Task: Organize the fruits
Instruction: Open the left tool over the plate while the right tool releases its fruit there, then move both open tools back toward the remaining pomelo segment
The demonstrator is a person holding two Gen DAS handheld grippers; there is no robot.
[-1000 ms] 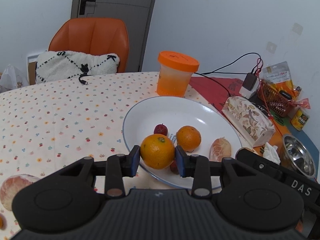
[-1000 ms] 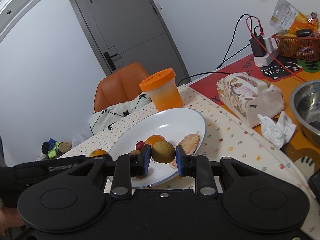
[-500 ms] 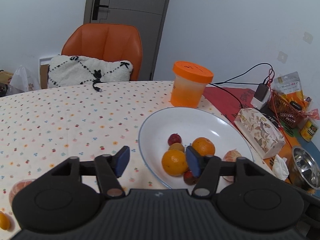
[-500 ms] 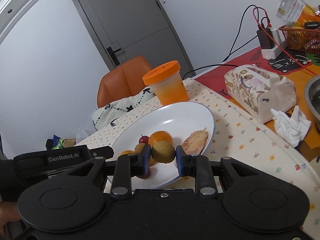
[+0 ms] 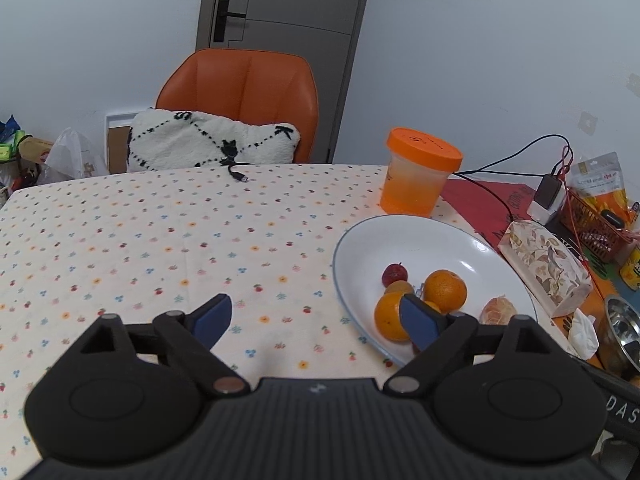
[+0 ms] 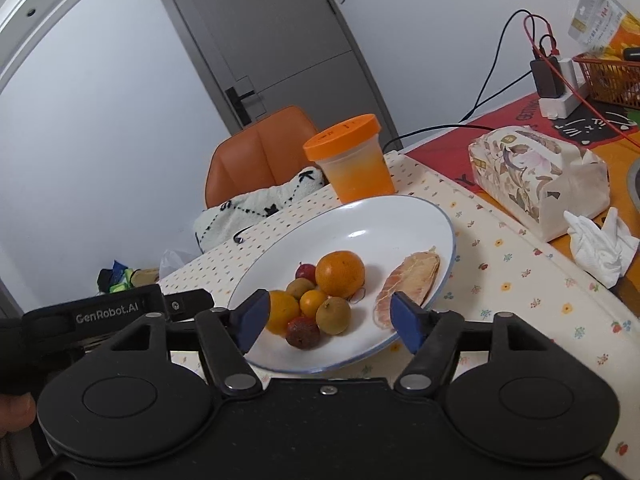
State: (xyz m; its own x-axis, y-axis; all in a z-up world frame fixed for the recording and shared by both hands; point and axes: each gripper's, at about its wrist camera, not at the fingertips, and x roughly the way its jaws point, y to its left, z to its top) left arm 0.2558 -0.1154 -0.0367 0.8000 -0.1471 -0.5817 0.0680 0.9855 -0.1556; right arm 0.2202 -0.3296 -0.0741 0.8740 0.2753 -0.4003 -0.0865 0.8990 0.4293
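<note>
Right wrist view: right gripper had just been opening, jaws wide, nothing gripped, brown fruit loose on plate near its front rim. Left gripper also spread, empty, orange released. Best retreat straight back, avoid nudging the round, roll-prone pile.

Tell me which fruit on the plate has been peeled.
The pale segmented citrus, lying alone against the white plate's right rim. The other fruits, clustered to its left, all keep their skins.
</note>
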